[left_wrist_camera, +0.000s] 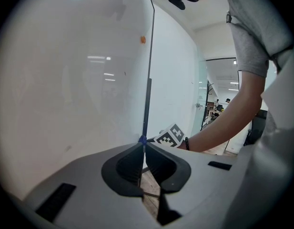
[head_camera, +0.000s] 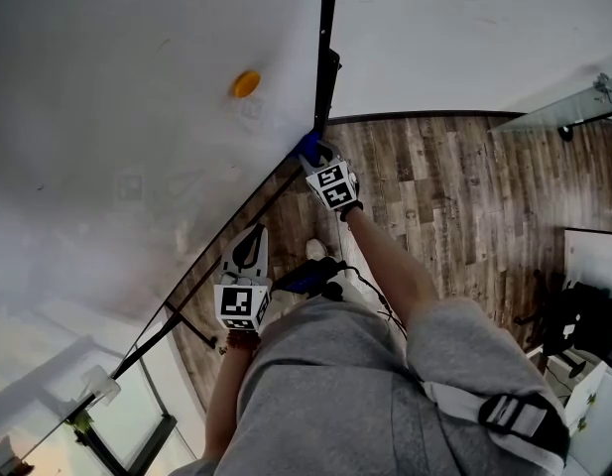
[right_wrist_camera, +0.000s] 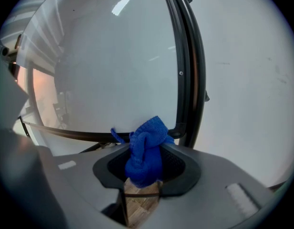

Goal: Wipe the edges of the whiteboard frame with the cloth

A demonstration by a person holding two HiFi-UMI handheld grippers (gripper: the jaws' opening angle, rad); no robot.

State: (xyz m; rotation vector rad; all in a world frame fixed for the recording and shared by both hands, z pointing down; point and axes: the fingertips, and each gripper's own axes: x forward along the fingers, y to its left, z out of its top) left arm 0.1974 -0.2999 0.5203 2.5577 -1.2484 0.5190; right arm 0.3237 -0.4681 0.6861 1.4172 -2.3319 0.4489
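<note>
Right gripper (right_wrist_camera: 146, 165) pinching the cloth (right_wrist_camera: 146, 151) at the bottom corner of the frame (right_wrist_camera: 187, 80).
Cloth: blue, nubby weave, bunched into a lump between the ribbed black pads. Its top stands past the tips, at the rounded corner where the black side rail meets the bottom rail of the whiteboard (head_camera: 117, 117). Left gripper (left_wrist_camera: 143, 162): jaws pressed together, nothing between, near the bottom rail and apart from the cloth. Board glossy white, with one small round orange magnet (head_camera: 245, 84). Floor (head_camera: 454, 196): wood plank.
</note>
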